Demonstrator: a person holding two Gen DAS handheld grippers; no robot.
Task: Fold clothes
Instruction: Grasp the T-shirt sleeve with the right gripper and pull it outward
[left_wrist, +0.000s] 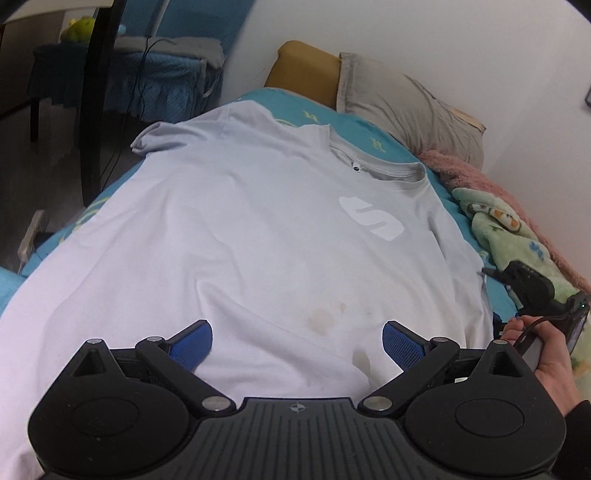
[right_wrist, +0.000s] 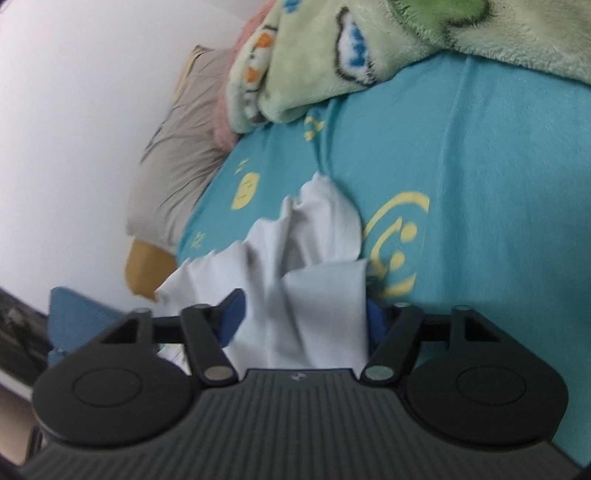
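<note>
A pale grey T-shirt (left_wrist: 258, 229) with a white logo (left_wrist: 371, 219) lies spread front-up on the teal bed sheet (left_wrist: 354, 125), collar toward the pillow. Brownish stains mark it near its lower end. My left gripper (left_wrist: 297, 343) hovers over that stained part, open, blue pads wide apart with nothing pinched. At the shirt's right edge a hand (left_wrist: 543, 354) holds the other gripper. In the right wrist view a bunched piece of the shirt (right_wrist: 303, 266) lies between the pads of my right gripper (right_wrist: 304, 317). The jaws stand partly apart and the cloth looks loose.
A grey pillow (left_wrist: 410, 107) and yellow headboard (left_wrist: 306, 70) are at the bed's head. A pink blanket (left_wrist: 480, 181) and green fleece blanket (right_wrist: 332, 55) lie along the wall side. A dark post (left_wrist: 99, 103) and a table with a blue cloth (left_wrist: 122, 81) stand beside the bed's left edge.
</note>
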